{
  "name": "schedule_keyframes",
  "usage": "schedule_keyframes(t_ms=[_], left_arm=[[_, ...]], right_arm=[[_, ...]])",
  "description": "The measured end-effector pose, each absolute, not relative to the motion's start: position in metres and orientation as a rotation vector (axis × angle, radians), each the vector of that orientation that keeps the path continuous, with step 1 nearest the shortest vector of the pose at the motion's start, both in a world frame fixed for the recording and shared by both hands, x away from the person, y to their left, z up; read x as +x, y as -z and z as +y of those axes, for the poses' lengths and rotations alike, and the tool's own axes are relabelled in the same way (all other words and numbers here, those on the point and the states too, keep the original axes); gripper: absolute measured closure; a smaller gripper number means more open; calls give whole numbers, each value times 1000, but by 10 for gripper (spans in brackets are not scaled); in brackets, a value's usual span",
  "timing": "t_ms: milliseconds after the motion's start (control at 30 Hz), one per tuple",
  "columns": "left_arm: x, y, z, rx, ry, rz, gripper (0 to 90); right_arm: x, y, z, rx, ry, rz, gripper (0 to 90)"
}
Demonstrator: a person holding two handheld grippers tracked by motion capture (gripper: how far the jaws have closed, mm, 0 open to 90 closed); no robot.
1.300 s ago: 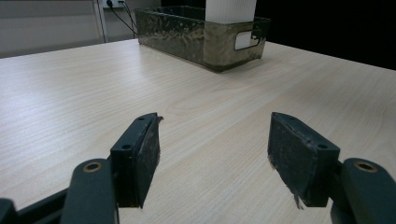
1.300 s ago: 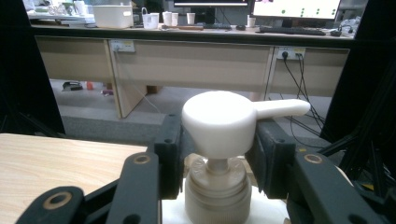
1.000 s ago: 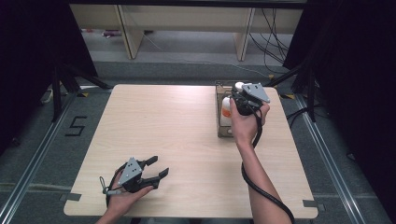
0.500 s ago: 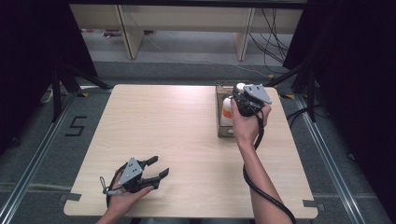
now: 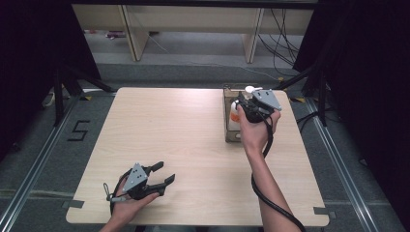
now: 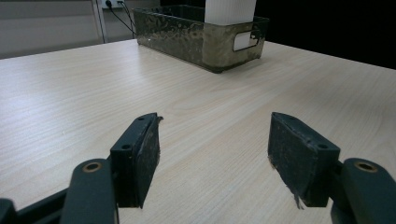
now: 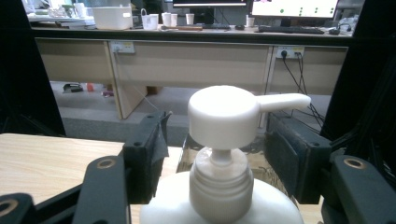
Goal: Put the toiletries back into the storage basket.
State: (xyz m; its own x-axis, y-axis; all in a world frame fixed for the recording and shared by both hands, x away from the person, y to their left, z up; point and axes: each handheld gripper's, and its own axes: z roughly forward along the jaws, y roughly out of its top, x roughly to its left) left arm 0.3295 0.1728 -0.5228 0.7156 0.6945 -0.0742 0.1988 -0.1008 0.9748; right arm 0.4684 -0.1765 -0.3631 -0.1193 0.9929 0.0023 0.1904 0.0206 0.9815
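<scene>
**Right gripper lines up on the pump bottle**

The white pump bottle (image 7: pixel 223 154) stands upright in the metal basket (image 5: pixel 231 136) near the table's (image 5: pixel 164 130) far right edge, its orange label visible from the high view. In the right gripper view, the pump head sits squarely between the two black jaws, nozzle pointing to that view's right. The right gripper (image 5: pixel 252 107) hovers there with jaws parted on either side of the neck, nothing clamped. This looks like the approach to a grasp; the next move likely calls for closing on the neck under the pump head and lifting straight up, clear of the basket walls. At the near left, the left gripper (image 5: pixel 157 176) rests low with jaws spread wide, empty.
</scene>
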Motion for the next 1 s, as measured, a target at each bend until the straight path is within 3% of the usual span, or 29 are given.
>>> schedule_keyframes(t_ms=[1000], left_arm=[[329, 523, 173, 1660, -493, 729, 336]], right_arm=[[424, 370, -201, 1260, -1226, 1538, 407]])
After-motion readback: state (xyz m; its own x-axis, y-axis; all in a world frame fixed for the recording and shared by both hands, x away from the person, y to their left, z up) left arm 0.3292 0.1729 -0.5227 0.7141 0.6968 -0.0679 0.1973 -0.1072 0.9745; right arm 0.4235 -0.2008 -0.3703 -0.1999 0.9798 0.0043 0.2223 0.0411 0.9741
